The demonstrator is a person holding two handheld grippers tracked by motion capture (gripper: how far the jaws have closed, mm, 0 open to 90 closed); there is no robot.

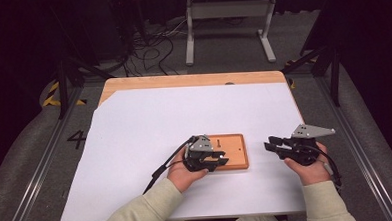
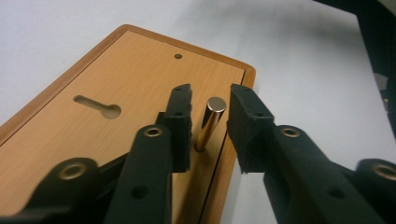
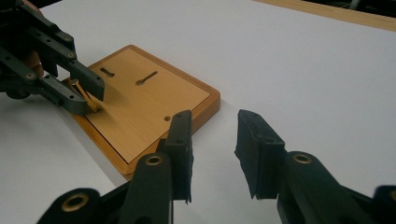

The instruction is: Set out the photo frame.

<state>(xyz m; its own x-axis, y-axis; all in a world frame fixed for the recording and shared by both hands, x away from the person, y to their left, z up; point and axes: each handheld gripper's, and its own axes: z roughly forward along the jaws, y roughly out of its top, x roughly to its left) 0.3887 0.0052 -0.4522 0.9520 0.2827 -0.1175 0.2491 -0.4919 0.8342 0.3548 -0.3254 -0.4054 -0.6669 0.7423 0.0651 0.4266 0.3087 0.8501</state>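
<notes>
Pin grasp: risks and materials

Brass pin [image 2: 209,123], smooth polished cylinder, stands slightly tilted in its hole near the edge of the wooden board [image 2: 93,135]. My left gripper [image 2: 210,100] brackets it, jaws narrowed but not touching. Off-centre closing could tip or jam it. Right gripper [image 3: 214,140] waits half-open, empty, over the matte white surface [image 1: 135,143].

Your high view looks forward and down over the whole table [image 1: 134,123]. Your left gripper view sits close above the wooden board [image 2: 116,84], at its brass pin [image 2: 210,122]. Your right gripper view faces the same board [image 3: 149,107] from farther off.
</notes>
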